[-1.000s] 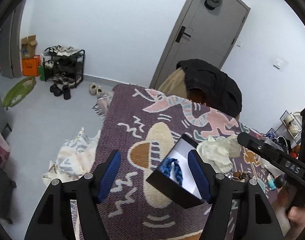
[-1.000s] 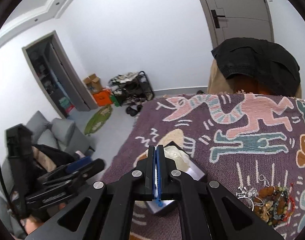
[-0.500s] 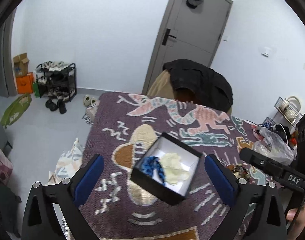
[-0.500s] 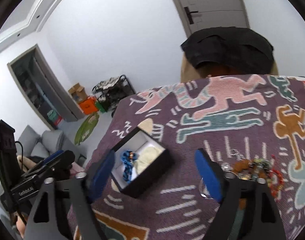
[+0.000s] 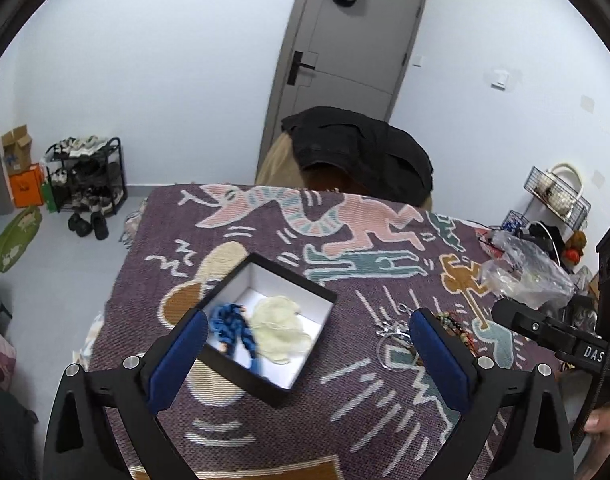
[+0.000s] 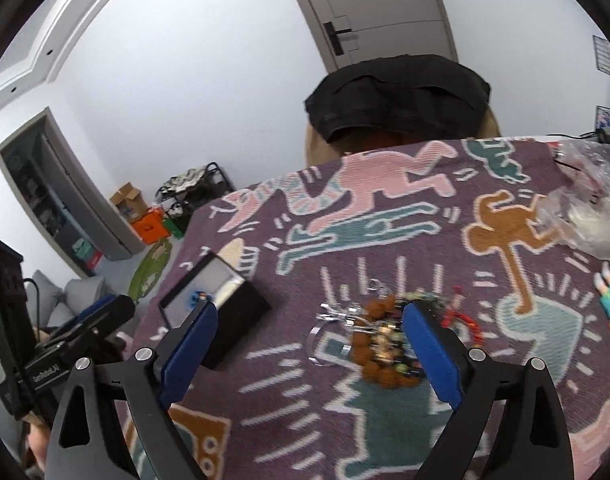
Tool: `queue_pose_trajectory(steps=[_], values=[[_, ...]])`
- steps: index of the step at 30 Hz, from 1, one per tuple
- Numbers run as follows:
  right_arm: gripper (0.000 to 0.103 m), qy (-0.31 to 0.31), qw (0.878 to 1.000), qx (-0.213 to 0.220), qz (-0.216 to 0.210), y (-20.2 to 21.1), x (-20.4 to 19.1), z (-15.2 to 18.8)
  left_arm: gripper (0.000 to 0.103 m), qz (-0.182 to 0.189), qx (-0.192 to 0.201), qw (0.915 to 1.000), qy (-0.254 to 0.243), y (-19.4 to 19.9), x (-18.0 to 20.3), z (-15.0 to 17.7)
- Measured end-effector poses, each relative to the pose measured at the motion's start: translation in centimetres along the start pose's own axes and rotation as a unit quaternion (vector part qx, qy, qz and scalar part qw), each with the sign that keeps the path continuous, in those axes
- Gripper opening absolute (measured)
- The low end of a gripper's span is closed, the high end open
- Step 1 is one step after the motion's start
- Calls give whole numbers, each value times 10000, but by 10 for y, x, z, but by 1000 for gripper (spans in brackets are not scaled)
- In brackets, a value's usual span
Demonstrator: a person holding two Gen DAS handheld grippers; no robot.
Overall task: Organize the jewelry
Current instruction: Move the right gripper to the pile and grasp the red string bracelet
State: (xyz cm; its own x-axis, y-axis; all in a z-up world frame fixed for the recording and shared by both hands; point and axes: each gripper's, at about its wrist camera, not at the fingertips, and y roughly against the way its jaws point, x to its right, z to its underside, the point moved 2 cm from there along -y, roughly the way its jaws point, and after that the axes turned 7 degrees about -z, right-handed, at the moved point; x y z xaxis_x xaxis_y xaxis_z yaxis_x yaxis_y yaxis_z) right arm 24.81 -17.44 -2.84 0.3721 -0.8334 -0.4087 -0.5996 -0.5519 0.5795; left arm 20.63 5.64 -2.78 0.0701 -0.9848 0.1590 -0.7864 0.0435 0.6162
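The blue bracelet (image 5: pixel 235 330) had just been let go by the right gripper (image 6: pixel 307 344), whose jaws were opening with nothing held between them. It was seen lying in the black box (image 5: pixel 305 376) beside a cream piece (image 5: pixel 279 328). The left gripper (image 5: pixel 305 354) had also been pulled back from the box and was held wide, empty. The pile of jewelry (image 6: pixel 381 340) was left on the purple blanket (image 6: pixel 289 396), right under the right gripper, so it was likely to be picked from next.
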Motion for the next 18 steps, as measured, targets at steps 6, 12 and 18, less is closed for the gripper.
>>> queue_pose_trajectory(steps=[6,12,18], values=[[94,-147,9997,-65,174,14,34,6,101,134,-111,9998,-102,-9,23,6],[94,-404,9987,-75,317,21,66,14,101,248,-267,9988,-332,-18,57,14],[94,-656,9972,-53,356,23,93,22,94,402,-349,9969,-580,-30,89,21]])
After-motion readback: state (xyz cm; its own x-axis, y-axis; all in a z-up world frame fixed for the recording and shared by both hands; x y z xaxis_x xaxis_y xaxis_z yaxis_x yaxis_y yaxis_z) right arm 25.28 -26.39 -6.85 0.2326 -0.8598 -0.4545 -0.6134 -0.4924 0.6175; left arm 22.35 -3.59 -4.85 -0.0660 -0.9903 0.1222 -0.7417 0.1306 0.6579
